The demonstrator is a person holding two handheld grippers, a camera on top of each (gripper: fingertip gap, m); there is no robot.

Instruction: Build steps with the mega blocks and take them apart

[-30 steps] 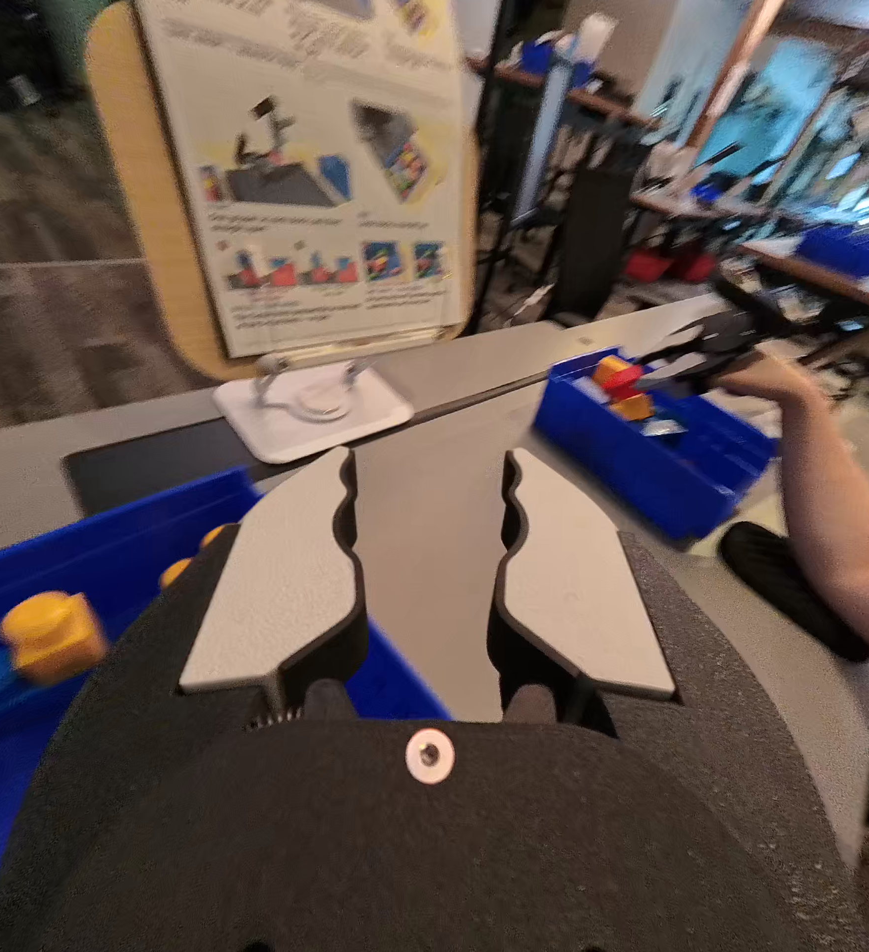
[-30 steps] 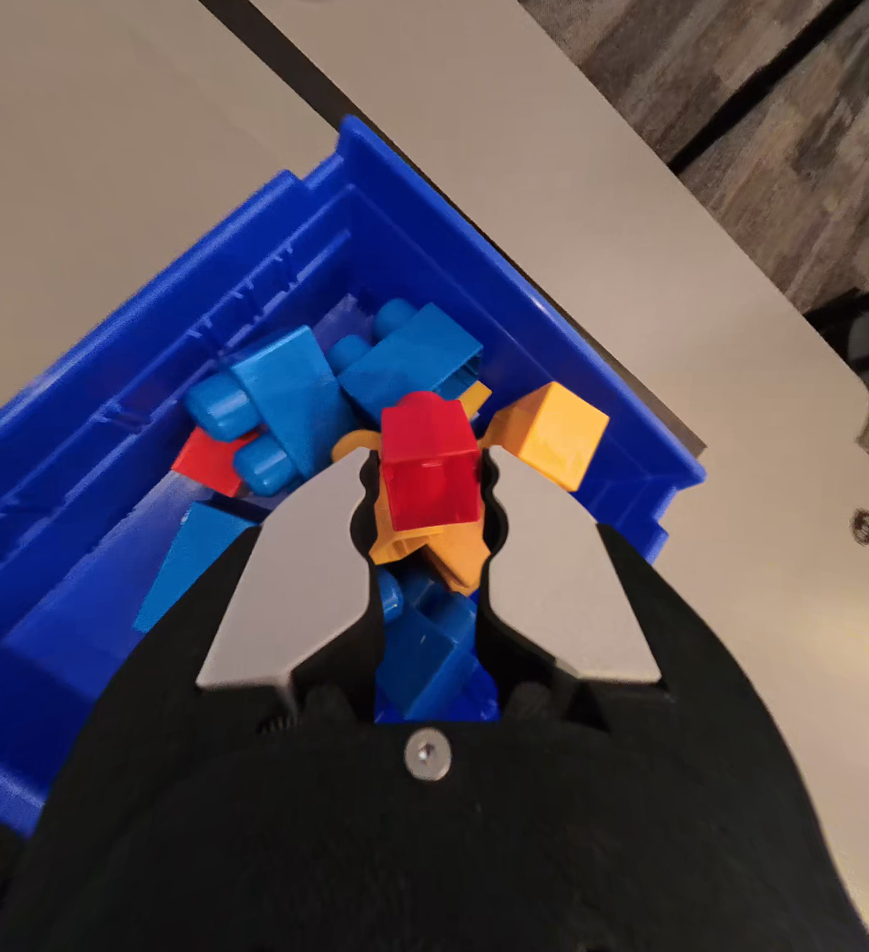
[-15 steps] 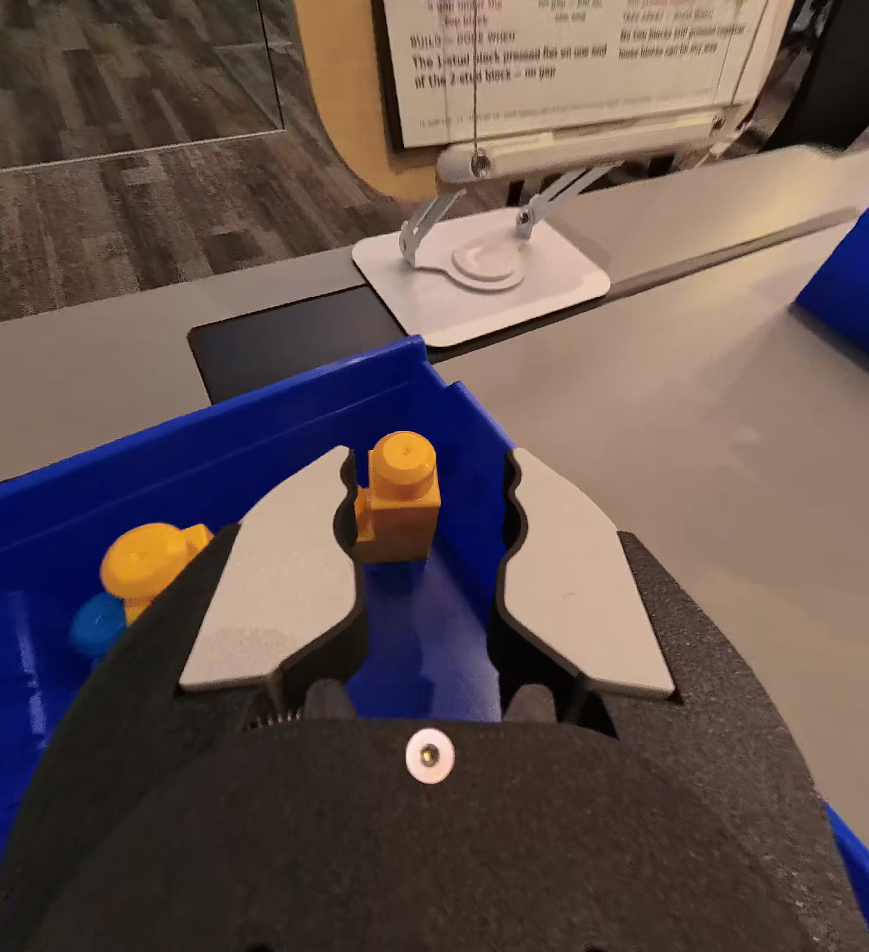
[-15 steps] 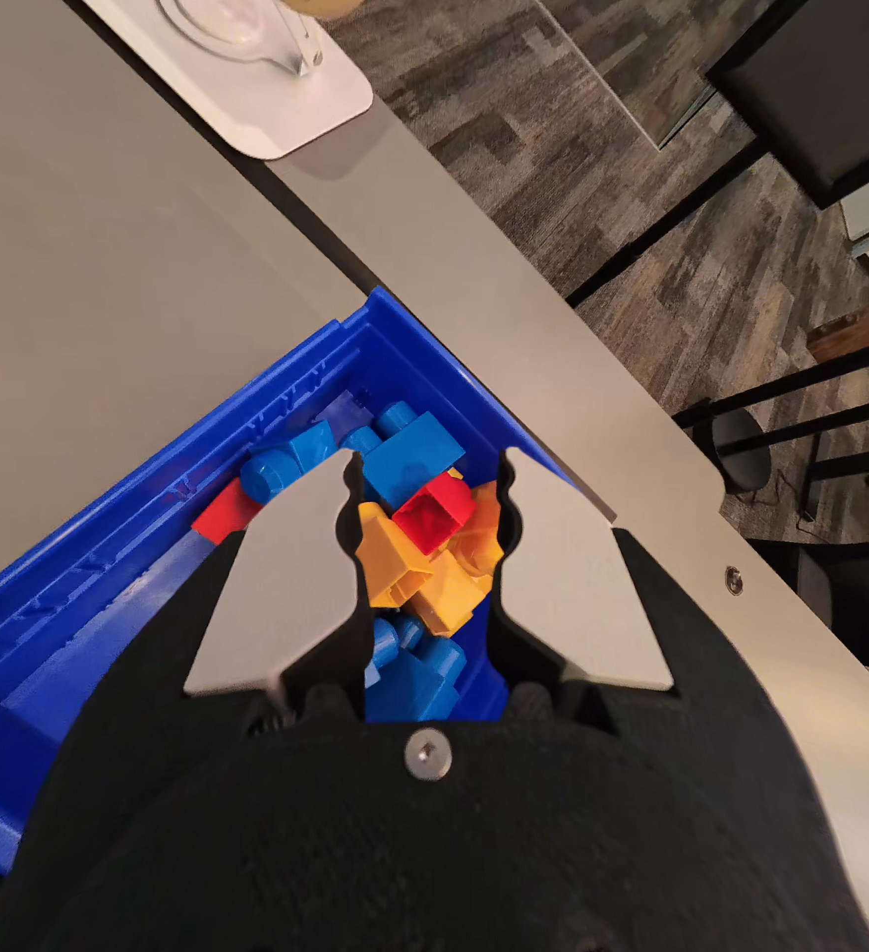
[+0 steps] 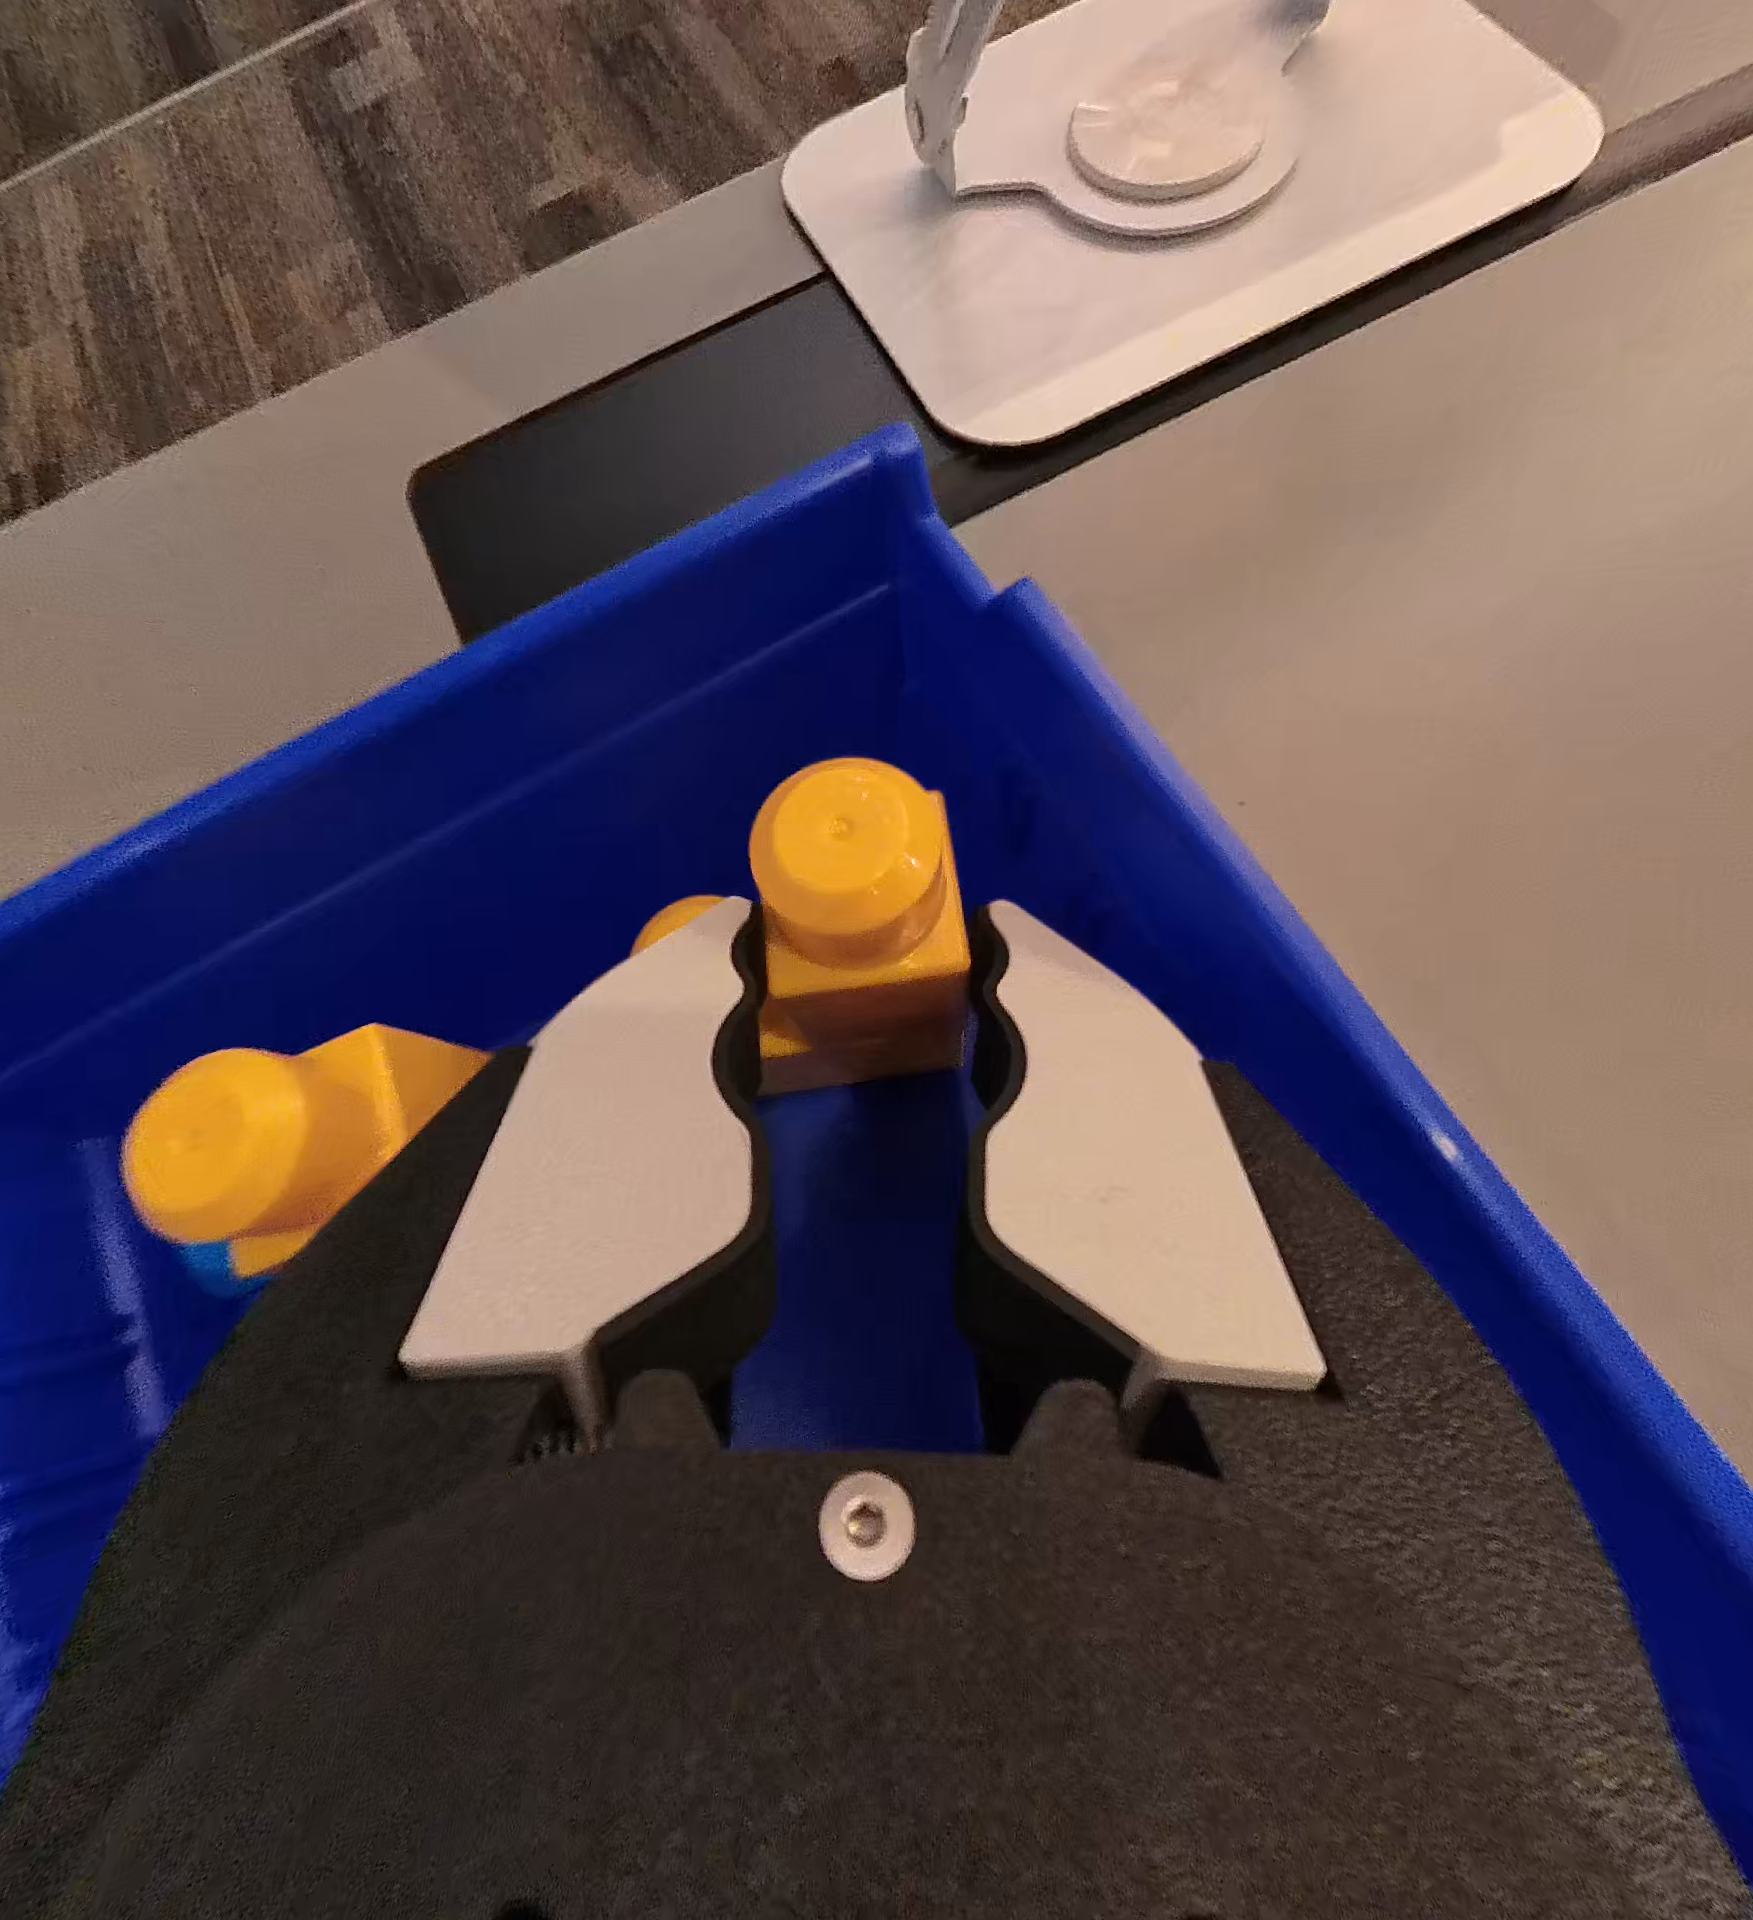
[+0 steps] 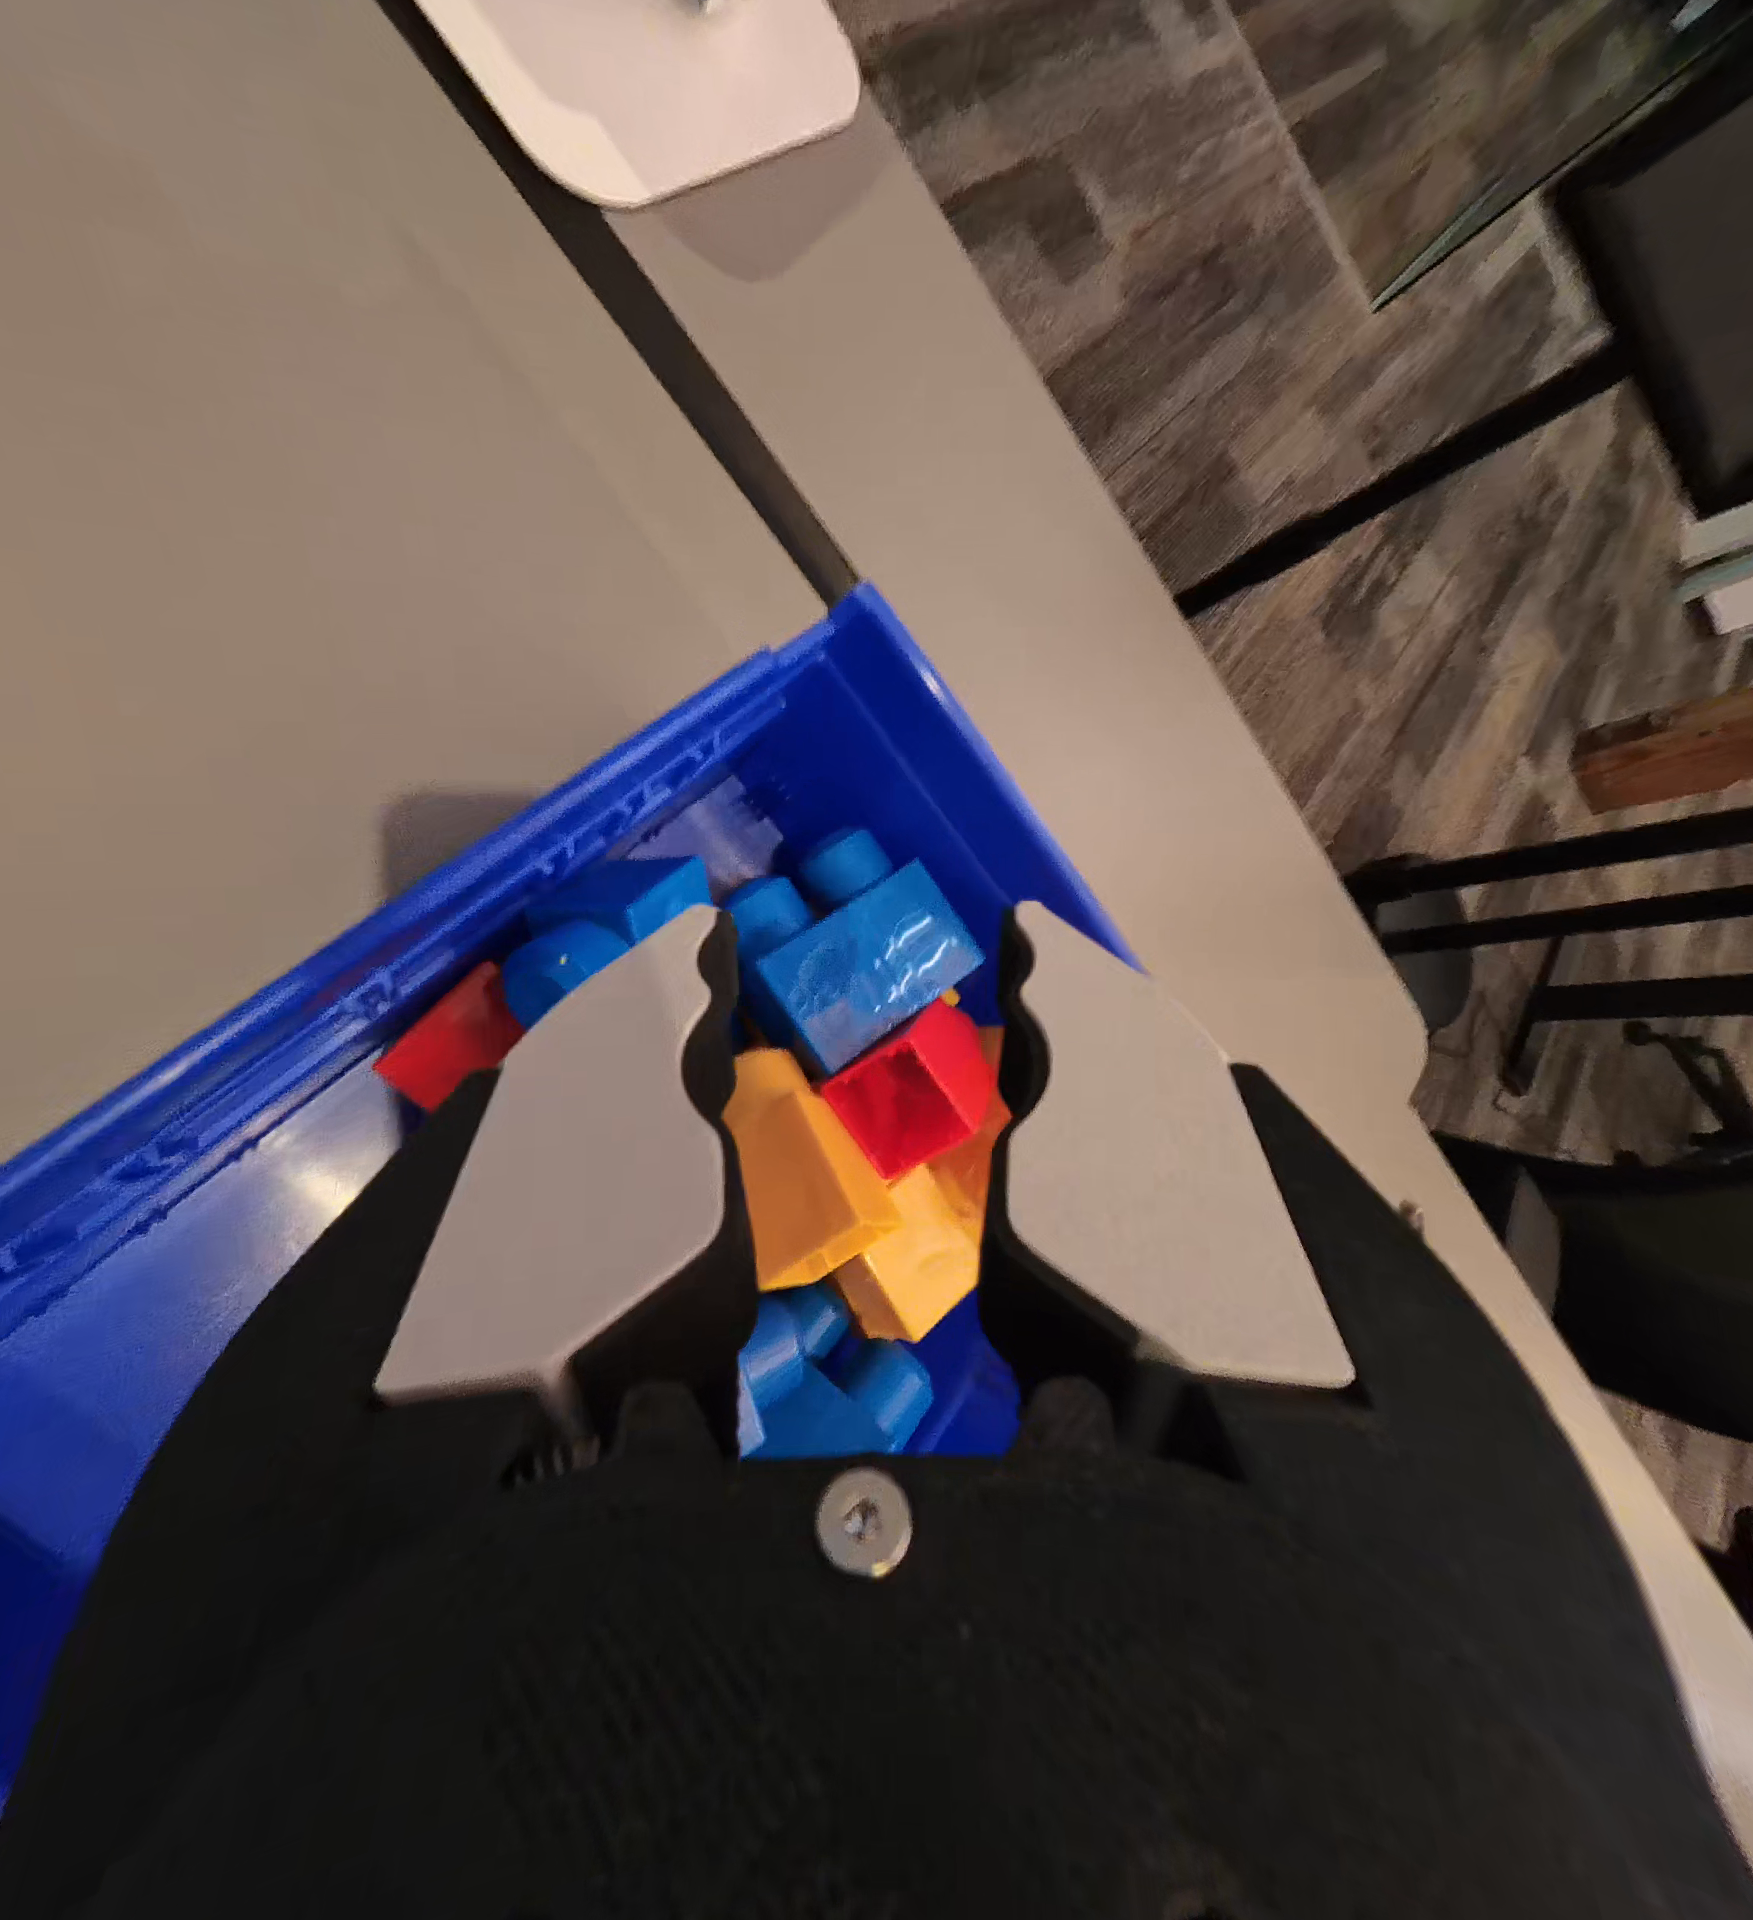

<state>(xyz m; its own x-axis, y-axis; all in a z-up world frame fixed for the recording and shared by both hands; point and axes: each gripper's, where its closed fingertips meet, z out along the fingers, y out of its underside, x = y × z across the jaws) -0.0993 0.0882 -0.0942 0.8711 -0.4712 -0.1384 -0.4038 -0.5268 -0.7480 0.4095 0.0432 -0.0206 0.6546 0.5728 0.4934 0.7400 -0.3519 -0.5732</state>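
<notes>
My left gripper (image 5: 864, 940) has its jaws clenched on 1 yellow block (image 5: 856, 935) standing stud-up in the left bin (image 5: 539, 727). Right gripper (image 6: 864, 971) hovers released over the right bin (image 6: 913, 727), its block pile (image 6: 872, 1101) at 12 o'clock. I judge pick-up underway; next, lift straight out to the desk (image 5: 1423, 644).

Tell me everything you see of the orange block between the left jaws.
The orange block is a glossy plastic one-stud piece: a square body with a round stud on top. It stands upright in the far corner of the blue bin. The left gripper has its jaws close on either side of the body; whether they press on it is unclear.
</notes>
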